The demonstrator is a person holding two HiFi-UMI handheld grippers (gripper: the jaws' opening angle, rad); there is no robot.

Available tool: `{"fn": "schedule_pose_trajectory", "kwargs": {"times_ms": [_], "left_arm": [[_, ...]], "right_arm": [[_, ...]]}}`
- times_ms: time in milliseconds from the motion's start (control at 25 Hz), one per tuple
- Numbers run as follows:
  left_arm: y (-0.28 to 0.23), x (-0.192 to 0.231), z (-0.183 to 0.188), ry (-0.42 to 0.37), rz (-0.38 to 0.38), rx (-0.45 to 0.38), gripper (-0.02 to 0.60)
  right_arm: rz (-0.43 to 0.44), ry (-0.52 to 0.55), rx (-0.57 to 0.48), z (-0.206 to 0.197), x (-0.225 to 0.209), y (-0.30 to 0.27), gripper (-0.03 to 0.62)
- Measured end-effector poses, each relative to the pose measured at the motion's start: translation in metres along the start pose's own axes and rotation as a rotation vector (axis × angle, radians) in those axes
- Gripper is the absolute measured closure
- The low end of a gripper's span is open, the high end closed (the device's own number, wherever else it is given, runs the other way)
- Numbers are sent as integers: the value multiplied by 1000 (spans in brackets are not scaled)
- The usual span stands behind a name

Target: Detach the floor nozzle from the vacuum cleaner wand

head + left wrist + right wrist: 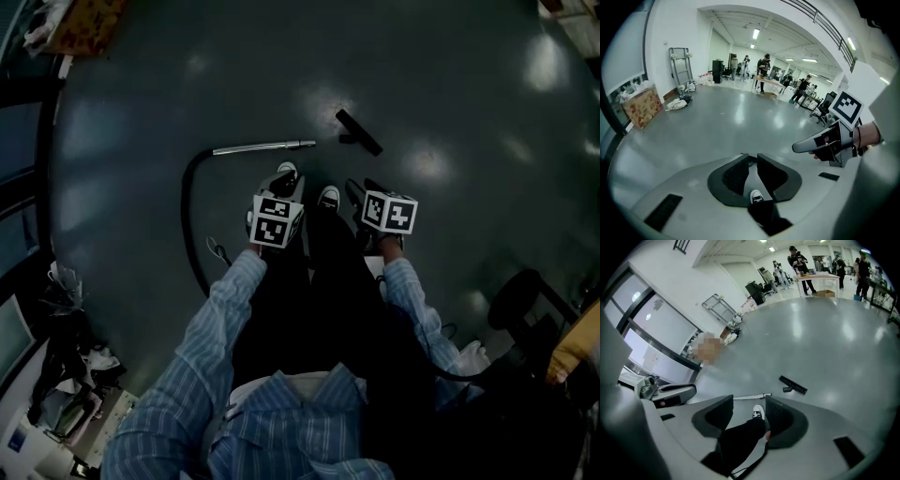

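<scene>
The black floor nozzle [359,132] lies on the grey floor, apart from the silver wand [262,147], whose black hose [187,216] curves back to the left. In the right gripper view the nozzle [792,385] and the wand's tip [752,396] lie beyond the jaws. My left gripper [281,183] hangs in front of my body above my shoes; its jaws [752,157] stand a narrow gap apart with nothing in them. My right gripper [361,192] is beside it, jaws wide [749,401] and empty; only my leg and shoe show behind them.
A black office chair [520,300] stands at the right and a cardboard box [84,23] at the far left. Bags and clutter [56,375] lie at the lower left. Far across the hall are people at tables [764,70] and a trolley [680,65].
</scene>
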State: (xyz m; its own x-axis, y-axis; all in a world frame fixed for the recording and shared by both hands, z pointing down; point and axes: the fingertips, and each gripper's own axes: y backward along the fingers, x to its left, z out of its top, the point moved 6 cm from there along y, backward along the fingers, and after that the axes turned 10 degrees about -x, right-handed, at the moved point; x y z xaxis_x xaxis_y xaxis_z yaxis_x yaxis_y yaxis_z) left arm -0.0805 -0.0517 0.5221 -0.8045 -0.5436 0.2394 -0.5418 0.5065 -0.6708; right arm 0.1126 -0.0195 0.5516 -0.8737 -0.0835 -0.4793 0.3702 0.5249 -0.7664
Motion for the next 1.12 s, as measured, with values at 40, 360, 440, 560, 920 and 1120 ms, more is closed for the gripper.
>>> {"fn": "schedule_pose_trajectory", "kwargs": {"times_ms": [40, 360, 440, 560, 920, 1120], "left_arm": [[14, -2, 5, 18, 12, -14, 525], [97, -19, 30, 33, 121, -97, 549], [114, -25, 31, 25, 110, -116, 551], [132, -31, 26, 36, 86, -130, 554], [220, -23, 21, 99, 84, -236, 557], [297, -7, -13, 33, 90, -274, 557]], "right_arm": [[-1, 10, 1, 1, 6, 8, 374], [5, 50, -27, 9, 30, 70, 388], [23, 60, -31, 7, 44, 78, 388], [40, 106, -37, 2, 68, 83, 390], [47, 145, -99, -21, 164, 108, 525], [76, 189, -132, -72, 227, 124, 543]]}}
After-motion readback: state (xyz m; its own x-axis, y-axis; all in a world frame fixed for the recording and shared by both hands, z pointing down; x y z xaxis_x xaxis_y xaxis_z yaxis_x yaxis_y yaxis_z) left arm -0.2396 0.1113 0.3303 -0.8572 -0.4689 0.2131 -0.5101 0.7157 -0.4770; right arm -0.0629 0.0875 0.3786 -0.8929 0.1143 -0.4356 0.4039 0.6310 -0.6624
